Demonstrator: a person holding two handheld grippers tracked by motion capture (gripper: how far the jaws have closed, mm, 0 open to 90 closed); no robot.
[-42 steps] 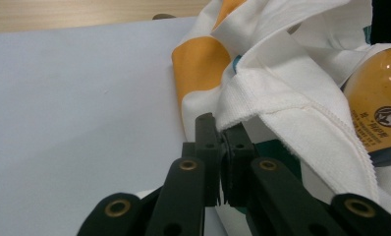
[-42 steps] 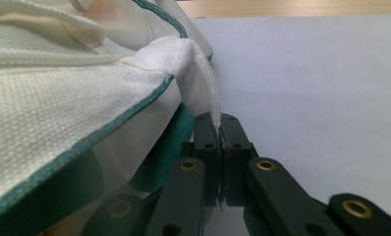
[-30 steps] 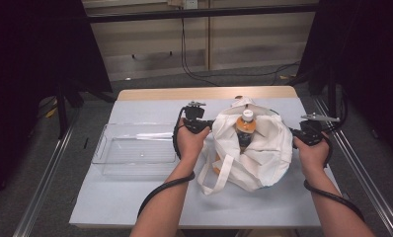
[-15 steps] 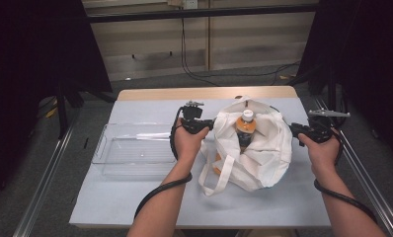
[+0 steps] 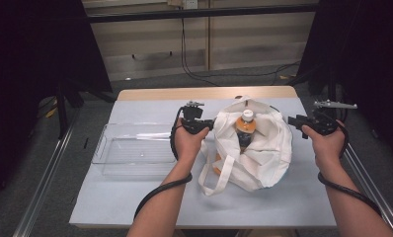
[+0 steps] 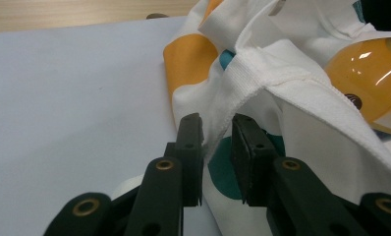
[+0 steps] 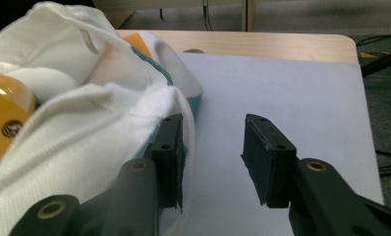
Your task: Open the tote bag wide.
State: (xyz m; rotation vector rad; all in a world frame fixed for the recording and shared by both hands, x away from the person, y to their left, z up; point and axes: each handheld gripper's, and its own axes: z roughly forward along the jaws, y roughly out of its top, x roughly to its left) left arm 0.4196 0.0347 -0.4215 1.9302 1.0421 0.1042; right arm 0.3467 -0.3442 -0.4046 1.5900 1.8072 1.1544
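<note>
A white tote bag point(image 5: 263, 153) with orange and teal spots lies on the mat, and an orange bottle point(image 5: 245, 126) with a white cap stands in its open mouth. My left gripper point(image 5: 210, 123) is at the bag's left rim. In the left gripper view its jaws point(image 6: 216, 123) have just come apart and eased back a little. A fold of the bag point(image 6: 301, 64) sits loosely between them, beside the bottle point(image 6: 370, 83). My right gripper point(image 5: 292, 120) hangs just off the right rim. Its jaws point(image 7: 213, 125) have just been opening, with bare mat between them and the bag point(image 7: 75, 132) against the left jaw.
A clear plastic tray point(image 5: 135, 148) lies left of the bag, close to my left forearm. The grey-blue mat point(image 5: 135, 207) covers a wooden table point(image 5: 204, 93). Metal rails point(image 5: 41, 182) run along both sides, and dark stands rise behind.
Both grippers went from shut on the bag's rim to open. The right hand lifted a little and came off the rim; the left hand stayed put.
</note>
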